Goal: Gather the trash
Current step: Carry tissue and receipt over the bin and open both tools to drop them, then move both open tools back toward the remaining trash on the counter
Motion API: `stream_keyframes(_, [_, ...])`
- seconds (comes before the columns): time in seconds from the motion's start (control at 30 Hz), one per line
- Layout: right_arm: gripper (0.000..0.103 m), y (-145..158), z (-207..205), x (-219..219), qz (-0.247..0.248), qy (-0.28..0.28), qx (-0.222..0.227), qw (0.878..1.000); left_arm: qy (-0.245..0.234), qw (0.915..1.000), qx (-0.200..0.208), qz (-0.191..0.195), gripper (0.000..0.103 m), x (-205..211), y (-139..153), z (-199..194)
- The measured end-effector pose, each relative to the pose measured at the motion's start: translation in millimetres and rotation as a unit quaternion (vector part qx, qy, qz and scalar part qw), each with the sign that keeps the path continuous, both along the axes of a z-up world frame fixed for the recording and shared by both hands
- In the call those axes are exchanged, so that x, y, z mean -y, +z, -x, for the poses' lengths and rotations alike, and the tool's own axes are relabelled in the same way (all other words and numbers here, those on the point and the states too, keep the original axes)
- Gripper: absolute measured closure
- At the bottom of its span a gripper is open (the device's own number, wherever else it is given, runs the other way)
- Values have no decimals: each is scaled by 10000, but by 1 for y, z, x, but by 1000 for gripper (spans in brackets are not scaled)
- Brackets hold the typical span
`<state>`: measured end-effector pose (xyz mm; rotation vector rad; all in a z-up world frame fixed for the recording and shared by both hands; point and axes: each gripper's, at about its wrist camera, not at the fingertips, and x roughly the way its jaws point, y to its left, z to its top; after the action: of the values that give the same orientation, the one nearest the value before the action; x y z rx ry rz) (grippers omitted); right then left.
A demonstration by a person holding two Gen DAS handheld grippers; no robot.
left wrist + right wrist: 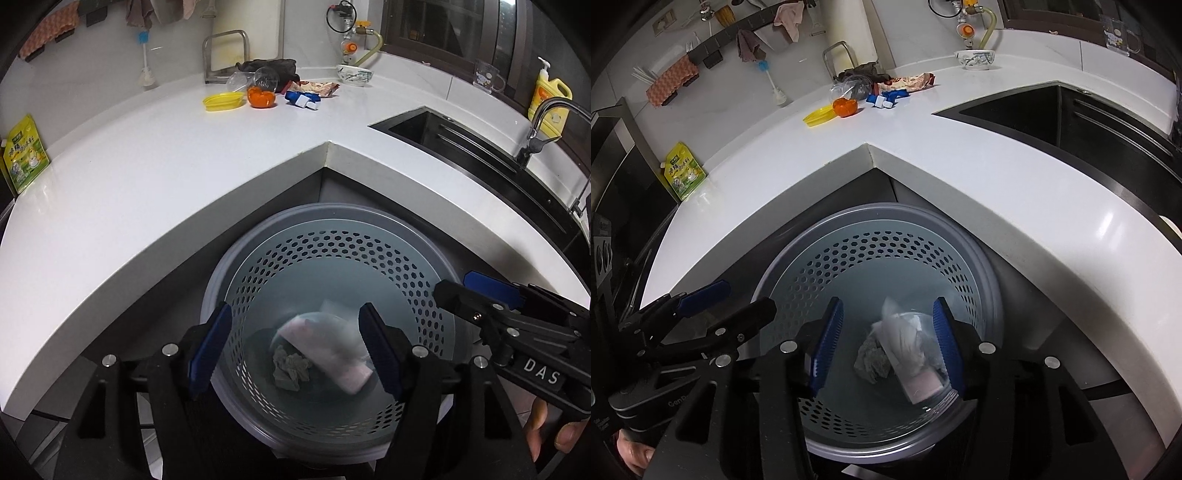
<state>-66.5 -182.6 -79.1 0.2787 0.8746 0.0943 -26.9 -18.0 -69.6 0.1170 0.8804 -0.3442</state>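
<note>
Both grippers hang over the perforated grey bin (pixel 332 258) that stands on the floor in the inner corner of the white tabletop (pixel 147 177). The left gripper (pixel 295 343) is spread wide with nothing between its blue pads; the right gripper (pixel 886 339) is also parted and pinches nothing. In the bin, a blurred whitish bag with something pinkish in it (pixel 325 347) sits above a crumpled grey wad (pixel 290 367); whether the bag rests on the bottom is hard to tell, since it is smeared. A fingertip (pixel 570 437) shows at the frame edge.

Far back, near the tabletop's rear corner, more trash lies: a yellow lid (pixel 223 100), an orange piece (pixel 261 97), a clear plastic cup (pixel 266 78), a blue-and-white item (pixel 301 99) and a printed wrapper (pixel 321 88). A dark sink (pixel 461 136) cuts the tabletop's right side; its far end is cropped.
</note>
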Motion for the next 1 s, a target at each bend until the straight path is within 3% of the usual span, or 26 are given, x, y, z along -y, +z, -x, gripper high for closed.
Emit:
stream_keyframes(0.43, [54, 5, 1, 1, -27, 4, 107, 9999, 157, 9998, 57, 56, 30, -8, 5, -4])
stream_keyframes(1.0, [48, 25, -18, 4, 114, -43, 338, 9994, 366, 9982, 402, 270, 23, -20, 33, -24])
